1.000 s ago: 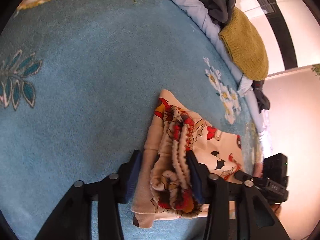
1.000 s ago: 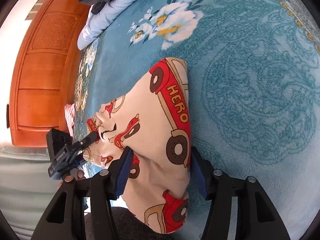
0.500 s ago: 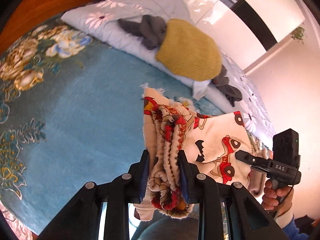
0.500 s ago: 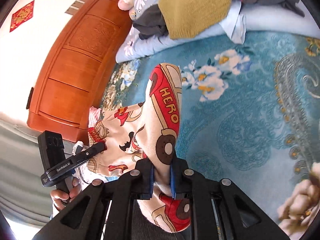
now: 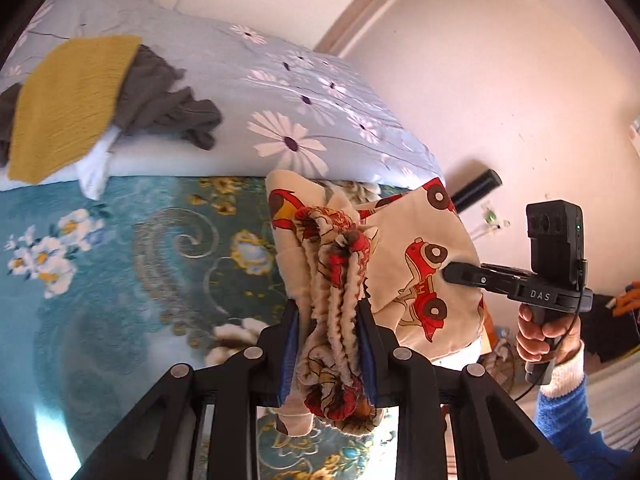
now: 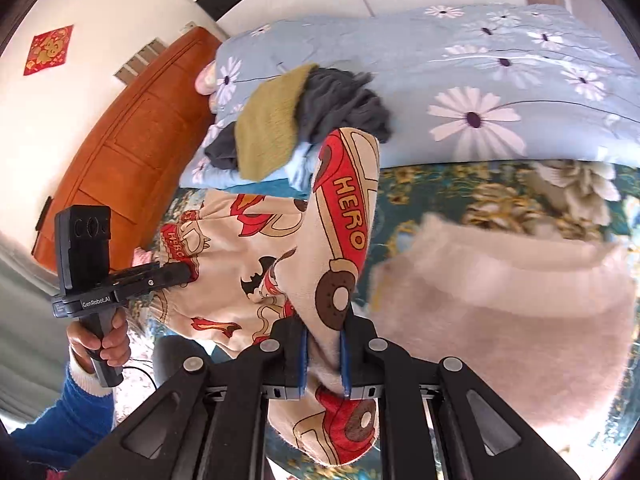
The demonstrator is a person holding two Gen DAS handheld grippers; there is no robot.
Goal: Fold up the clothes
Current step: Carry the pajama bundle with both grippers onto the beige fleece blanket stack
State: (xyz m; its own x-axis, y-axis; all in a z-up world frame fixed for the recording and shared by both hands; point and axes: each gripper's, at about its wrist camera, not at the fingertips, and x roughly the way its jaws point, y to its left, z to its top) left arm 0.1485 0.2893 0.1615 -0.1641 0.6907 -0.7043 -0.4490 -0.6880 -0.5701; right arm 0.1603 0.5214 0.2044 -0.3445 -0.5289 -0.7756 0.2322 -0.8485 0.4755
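A cream garment printed with red cars (image 5: 404,240) hangs in the air between both grippers. My left gripper (image 5: 330,320) is shut on its thick bunched, gathered edge. Further right in the left wrist view, the right gripper (image 5: 448,270) pinches the cloth, held by a hand (image 5: 536,332) in a blue sleeve. In the right wrist view my right gripper (image 6: 324,332) is shut on a thin fold of the garment (image 6: 256,264) beside the "HERO" car. The left gripper (image 6: 182,274) grips the cloth at the far left there.
Below lies a teal floral blanket (image 5: 100,280). Behind it is a pale blue daisy quilt (image 5: 304,92) bearing a yellow knit sweater (image 5: 64,108) and a grey garment (image 5: 168,108). A pink fuzzy garment (image 6: 500,320) lies at right. A wooden headboard (image 6: 120,168) stands at left.
Both grippers rose and lifted the garment off the blanket. The right jaws closed from wide apart onto the cloth. Both views swung up toward the quilt and wall.
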